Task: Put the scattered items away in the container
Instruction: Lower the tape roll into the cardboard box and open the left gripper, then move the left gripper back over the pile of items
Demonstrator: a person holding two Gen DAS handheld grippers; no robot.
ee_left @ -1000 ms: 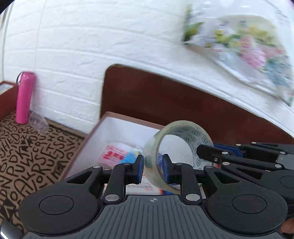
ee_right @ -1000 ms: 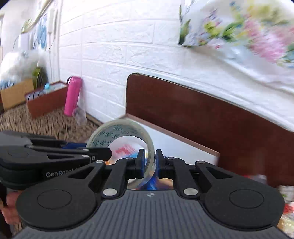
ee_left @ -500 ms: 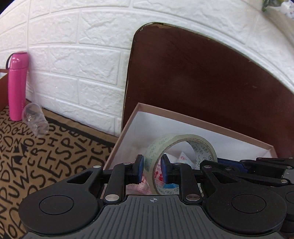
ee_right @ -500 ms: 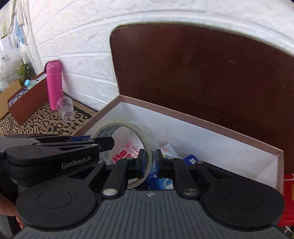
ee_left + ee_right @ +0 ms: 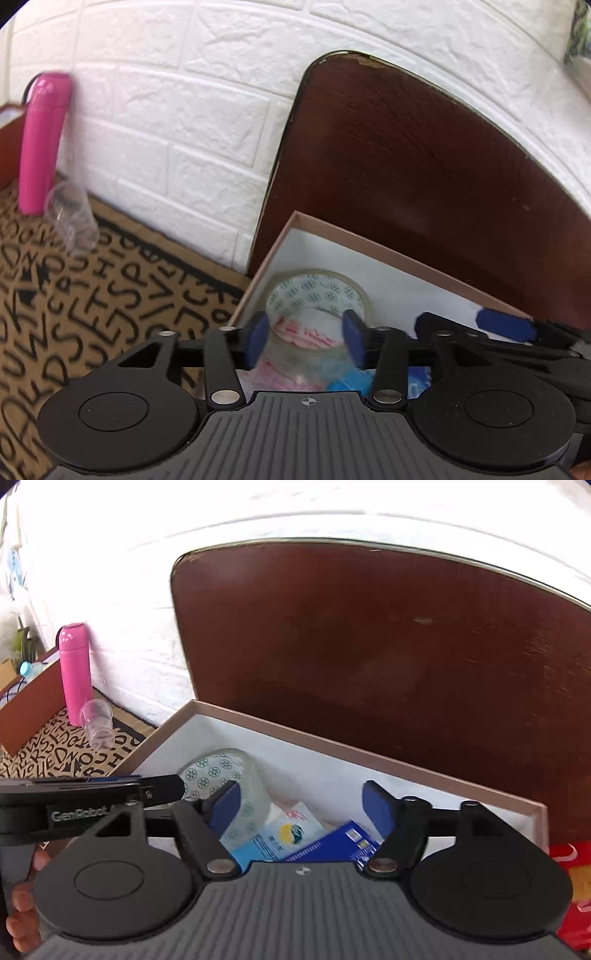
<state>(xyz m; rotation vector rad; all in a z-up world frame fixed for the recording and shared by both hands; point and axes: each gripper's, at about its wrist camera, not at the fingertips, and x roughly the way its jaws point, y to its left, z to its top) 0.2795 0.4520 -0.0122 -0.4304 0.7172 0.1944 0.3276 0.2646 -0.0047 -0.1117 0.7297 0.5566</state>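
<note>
A roll of clear tape point(image 5: 317, 295) lies in the near-left corner of the open white-lined box point(image 5: 369, 247). My left gripper point(image 5: 306, 336) is open just above the roll, its blue pads apart on either side of it. My right gripper point(image 5: 301, 806) is open over the box point(image 5: 332, 746), with the tape roll point(image 5: 229, 771) beside its left pad. Under it lie a blue carton point(image 5: 332, 843) and small packets point(image 5: 280, 830). The left gripper's finger point(image 5: 110, 794) reaches in from the left.
The box's brown lid point(image 5: 369, 646) stands upright against the white brick wall. A pink bottle point(image 5: 42, 144) and a clear plastic cup point(image 5: 72, 214) stand on the letter-print mat point(image 5: 74, 295) to the left. A brown tray point(image 5: 29, 705) is far left. A red bag point(image 5: 570, 878) lies right.
Both grippers lowered the tape roll into the box and opened. The roll now rests in the box corner, free of both grippers.
</note>
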